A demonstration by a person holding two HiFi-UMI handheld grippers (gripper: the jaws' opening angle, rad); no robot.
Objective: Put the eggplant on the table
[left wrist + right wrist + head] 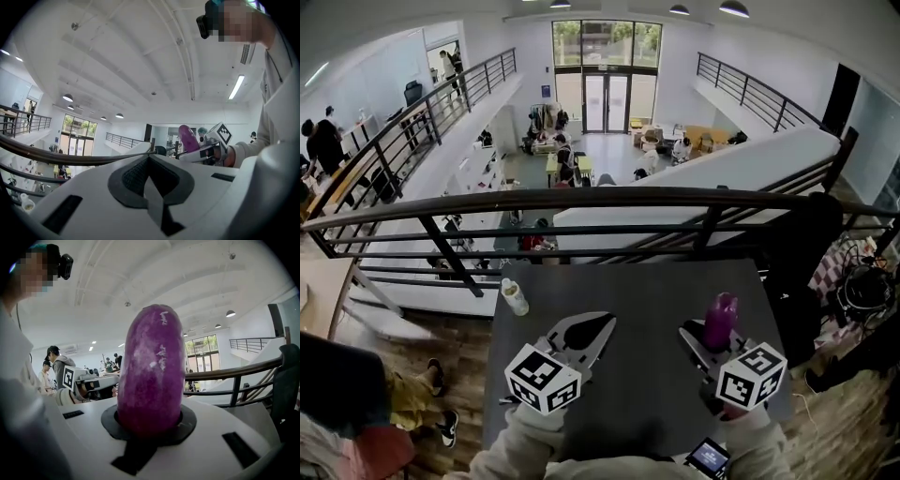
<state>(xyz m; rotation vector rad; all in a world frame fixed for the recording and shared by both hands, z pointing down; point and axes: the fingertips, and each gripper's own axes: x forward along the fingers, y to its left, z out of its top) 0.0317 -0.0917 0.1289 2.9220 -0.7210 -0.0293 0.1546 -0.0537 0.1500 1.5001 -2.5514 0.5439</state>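
Observation:
A purple eggplant (720, 322) stands upright in my right gripper (713, 339), which is shut on its lower end above the right side of the dark table (628, 291). In the right gripper view the eggplant (151, 371) fills the middle, with the black pads of the right gripper (150, 427) pressed round its base. My left gripper (600, 326) hovers over the table's middle left, its jaws together with nothing between them. In its own view the left gripper (149, 159) points level, and the eggplant (188, 138) shows off to the right.
A small pale bottle (515, 296) stands near the table's far left corner. A dark metal railing (581, 199) runs just beyond the table, with a drop to a lower floor behind it. A seated person's legs (412, 394) are at the left. A small screen (709, 457) sits near the front edge.

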